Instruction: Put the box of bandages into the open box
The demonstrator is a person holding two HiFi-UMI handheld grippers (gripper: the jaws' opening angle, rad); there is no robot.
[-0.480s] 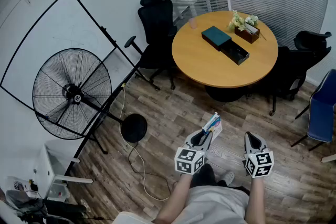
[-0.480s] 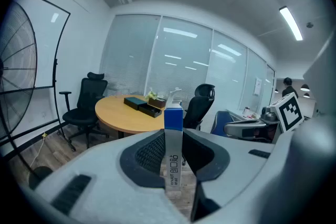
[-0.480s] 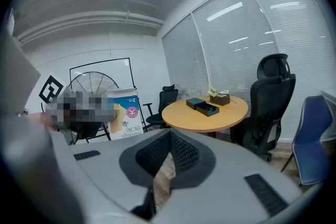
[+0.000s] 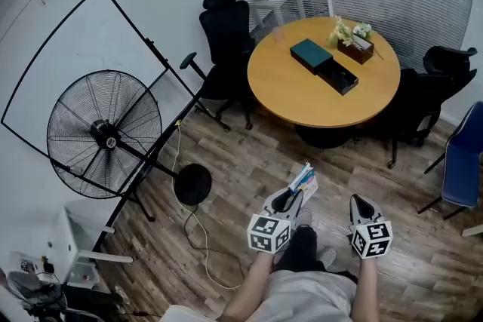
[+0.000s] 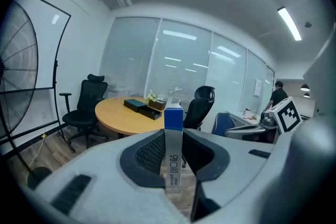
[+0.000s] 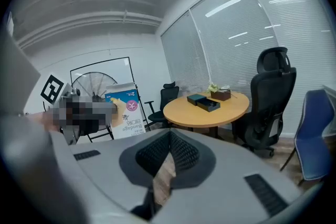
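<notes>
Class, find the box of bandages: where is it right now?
In the head view the box of bandages sits low centre, clamped in the left gripper above the wooden floor, well short of the round table holding the open box.

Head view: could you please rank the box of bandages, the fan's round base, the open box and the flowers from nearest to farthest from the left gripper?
From the left gripper:
1. box of bandages, held in its jaws.
2. fan's round base, on the floor to the left.
3. open box, on the round table ahead.
4. flowers, at the table's far edge.
</notes>
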